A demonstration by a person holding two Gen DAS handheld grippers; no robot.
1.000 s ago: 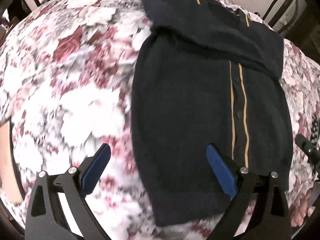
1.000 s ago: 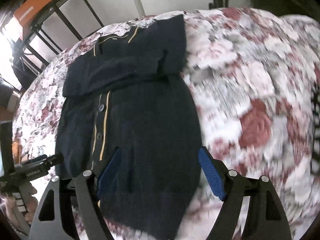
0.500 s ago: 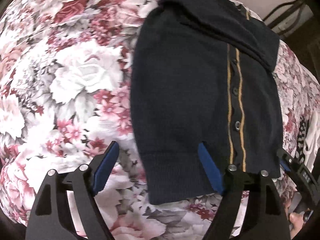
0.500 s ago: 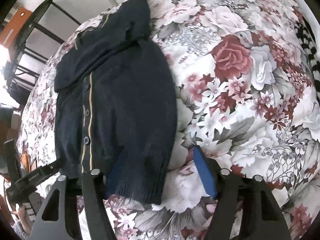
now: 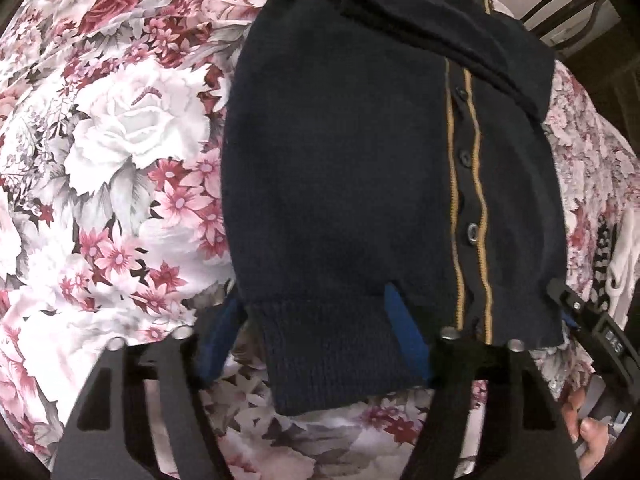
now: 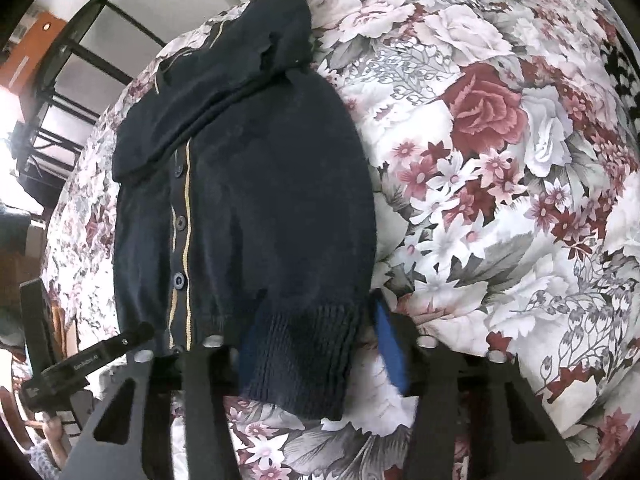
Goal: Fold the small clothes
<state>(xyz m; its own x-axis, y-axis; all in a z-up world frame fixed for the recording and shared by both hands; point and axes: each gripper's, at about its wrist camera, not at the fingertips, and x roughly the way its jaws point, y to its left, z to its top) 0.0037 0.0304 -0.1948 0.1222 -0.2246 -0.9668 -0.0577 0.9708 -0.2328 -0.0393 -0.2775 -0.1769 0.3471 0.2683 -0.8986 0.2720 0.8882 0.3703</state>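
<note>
Covering nearly all of both wrist views, a floral cloth [image 5: 120,152] printed with white, pink and dark red roses lies under everything else. On it rests a small navy knitted cardigan [image 5: 340,160], laid flat with its sleeves folded across the upper part; in the left wrist view it fills the centre and right of the frame, and in the right wrist view it fills the centre and left. A button band [image 5: 466,200] edged with two mustard stripes runs down the garment, right of centre in the left view and left of centre in the right view, carrying a few dark buttons. At the bottom of the cardigan sits a ribbed hem [image 5: 332,344], reaching toward the lower centre of each frame. The left gripper [image 5: 316,332] straddles one bottom corner of that hem; its jaws are closing with the ribbed knit between the blue pads, which look to stand just beside the fabric rather than pressing it. The right gripper [image 6: 316,344] straddles the other bottom corner in the lower centre of its view, jaws also closing around the ribbing, one blue pad clear on the right and the other against the knit on the left. Dark metal chair frames [image 6: 76,60] show at the upper left of the right view.
</note>
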